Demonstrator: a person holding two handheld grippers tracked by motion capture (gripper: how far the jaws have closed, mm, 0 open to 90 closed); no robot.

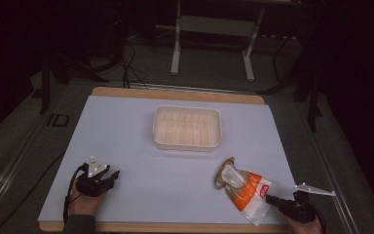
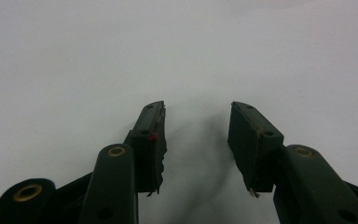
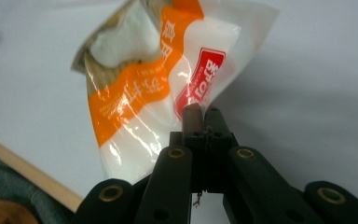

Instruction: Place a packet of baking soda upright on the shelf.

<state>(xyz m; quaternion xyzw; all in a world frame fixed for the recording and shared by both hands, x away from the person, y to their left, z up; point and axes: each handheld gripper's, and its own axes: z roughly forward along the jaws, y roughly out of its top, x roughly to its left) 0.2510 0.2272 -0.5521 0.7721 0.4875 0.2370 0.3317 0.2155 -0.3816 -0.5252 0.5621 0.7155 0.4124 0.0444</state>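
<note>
A clear snack bag [image 1: 243, 190] with orange and red print and a pale bun inside lies on the white table sheet [image 1: 141, 141] at the front right. My right gripper [image 1: 271, 199] is shut on the bag's near edge; in the right gripper view the bag [image 3: 158, 74] rises from between the closed jaws of the gripper [image 3: 204, 114]. My left gripper [image 1: 113, 176] rests at the front left, held by a hand. In the left gripper view its jaws [image 2: 196, 122] stand open over bare sheet, nothing between them.
A shallow cream tray [image 1: 187, 142] with a ribbed floor sits at the table's middle, toward the back. The wooden table edge [image 1: 175, 227] runs along the front. Beyond the table are a white stand's legs [image 1: 176, 48] and cables on a dark floor.
</note>
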